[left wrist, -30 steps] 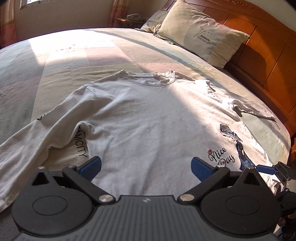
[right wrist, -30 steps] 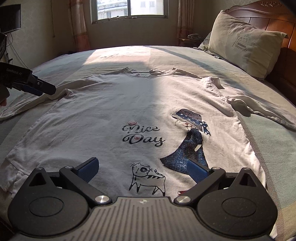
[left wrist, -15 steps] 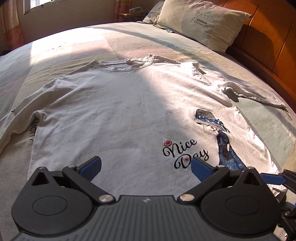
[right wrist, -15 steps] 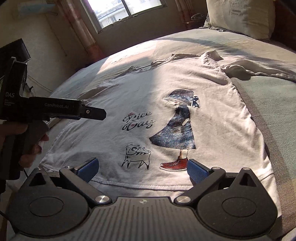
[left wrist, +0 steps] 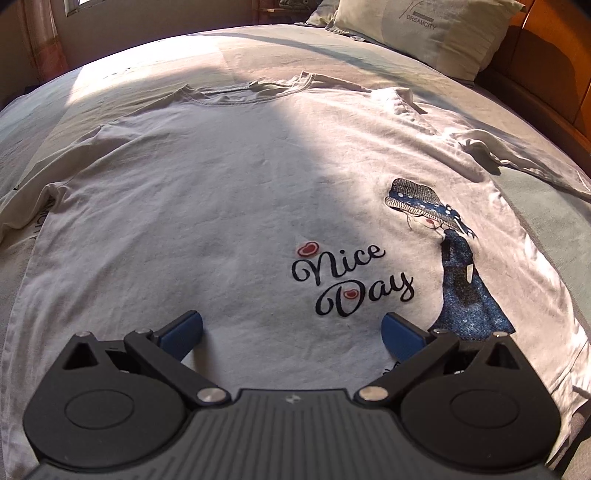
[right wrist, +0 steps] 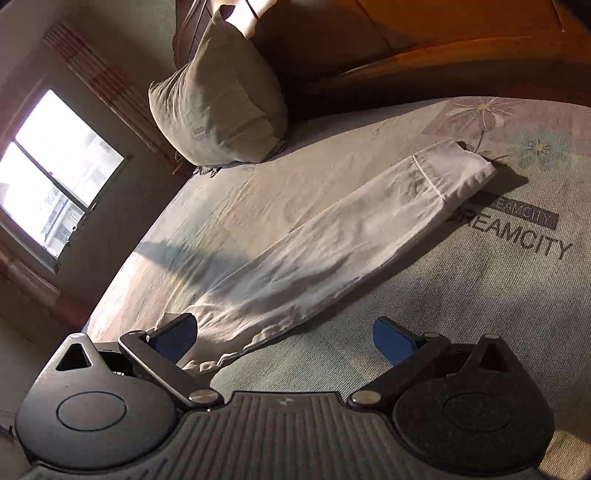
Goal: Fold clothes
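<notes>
So the white long-sleeve shirt [left wrist: 229, 206] is laid flat, print side up, on the bed [left wrist: 155, 62], collar toward the pillow [left wrist: 424, 33]. Nothing's folded yet by the look of it. The left gripper [left wrist: 291, 330] hovers over the lower hem with its fingers spread wide, holding nothing. The right gripper [right wrist: 282, 334] is off by the right sleeve [right wrist: 332, 236], which lies stretched out across the bedspread; its fingers are spread too, the left one right at the sleeve's edge. Main risk, I'd say: pinching just the top layer, or snagging the bedspread along with it, which would drag the whole shirt crooked and bunch up the fold.
</notes>
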A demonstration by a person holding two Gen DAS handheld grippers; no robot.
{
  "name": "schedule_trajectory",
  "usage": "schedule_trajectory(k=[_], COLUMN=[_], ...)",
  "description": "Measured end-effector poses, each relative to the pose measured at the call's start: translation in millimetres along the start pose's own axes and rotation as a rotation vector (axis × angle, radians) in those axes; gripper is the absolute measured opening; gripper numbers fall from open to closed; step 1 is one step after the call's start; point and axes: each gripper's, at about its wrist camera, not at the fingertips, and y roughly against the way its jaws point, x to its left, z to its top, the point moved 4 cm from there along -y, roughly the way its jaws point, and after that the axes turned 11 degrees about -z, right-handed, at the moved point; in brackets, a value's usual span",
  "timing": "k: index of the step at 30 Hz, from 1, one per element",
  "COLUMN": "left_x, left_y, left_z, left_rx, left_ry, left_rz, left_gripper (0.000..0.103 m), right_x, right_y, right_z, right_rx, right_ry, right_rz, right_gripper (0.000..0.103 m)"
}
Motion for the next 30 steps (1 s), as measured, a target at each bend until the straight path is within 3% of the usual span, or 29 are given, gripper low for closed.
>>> schedule_trajectory(k=[2, 6, 13, 18, 21, 25, 27, 30], left_x=[0, -2, -1, 0, 1, 1, 1, 1], left_y=[-2, -7, -10, -10, -10, -10, -10, -10], left_z=[2, 6, 8, 9, 9, 9, 9, 9], left_rx=[-0.009, -0.010, -0.022, -0.020, -0.022, -0.030, -0.031, -0.029], left_ry=[0.015, 0.015, 0.022, 0.023, 0.022, 0.025, 0.026, 0.029], left_rz=[0.011, 0.039, 0.044, 0.038, 0.038, 0.040, 0.039, 0.034], left_gripper=[0.102, 0.102, 0.103, 0.103, 0.103, 0.103, 0.103, 0.102], right_x=[-26, -53, -39, -39, -39, -38, -36, -35], right_y=[-10, -25, -56, -64, -69, -64, -66, -70], right_z=[11, 33, 61, 66, 73, 76, 72, 73], right_rx=[-0.008, -0.059, -0.146, -0.214, -0.202, -0.110, -0.096, -0.132], right_ry=[-0.064, -0.160, -0.034, 0.020, 0.021, -0.059, -0.026, -0.012], right_rz=[-0.002, 0.097, 0.048, 0.067, 0.077, 0.116, 0.141, 0.140], right_gripper=[0.103, 0.103, 0.103, 0.103, 0.103, 0.103, 0.103, 0.102])
